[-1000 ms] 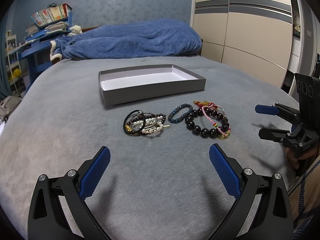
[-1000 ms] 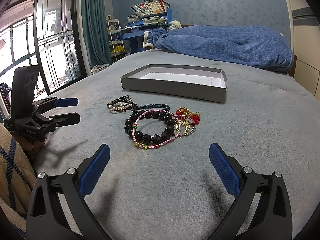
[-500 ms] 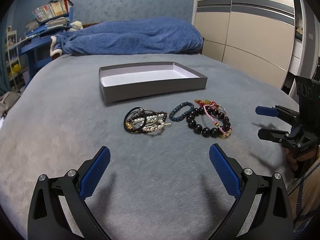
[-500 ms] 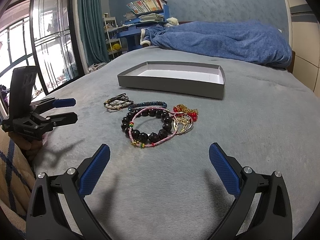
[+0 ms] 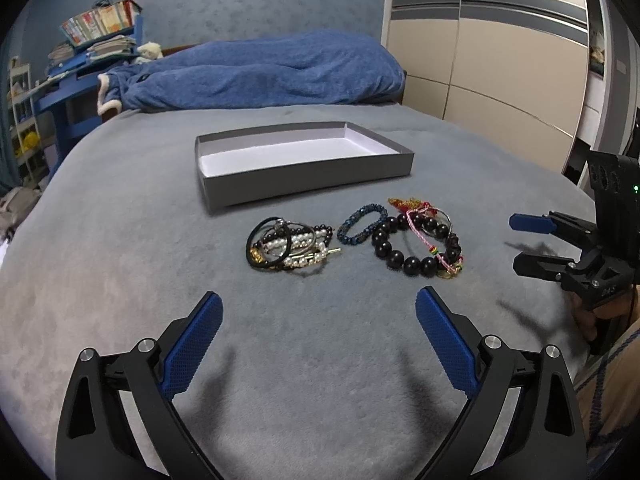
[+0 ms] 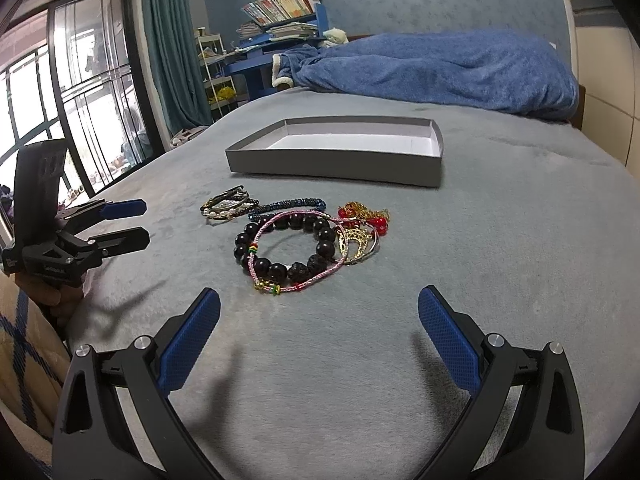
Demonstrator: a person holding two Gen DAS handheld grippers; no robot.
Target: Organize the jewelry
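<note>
Lying empty on bed (image 5: 120,280), grey box (image 5: 304,176); bracelets (image 5: 416,244) just before it; both hand-held grippers (image 5: 318,312) (image 6: 318,312) wide open, holding nothing.

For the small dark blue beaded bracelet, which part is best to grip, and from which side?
Probably from above, pinching across the blue beaded bracelet's band at its box-side arc. It lies flat as an open loop, apart from the pearl pile; its other end nearly meets the big black bead bracelet.

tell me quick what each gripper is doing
left gripper: open, holding nothing
right gripper: open, holding nothing
</note>
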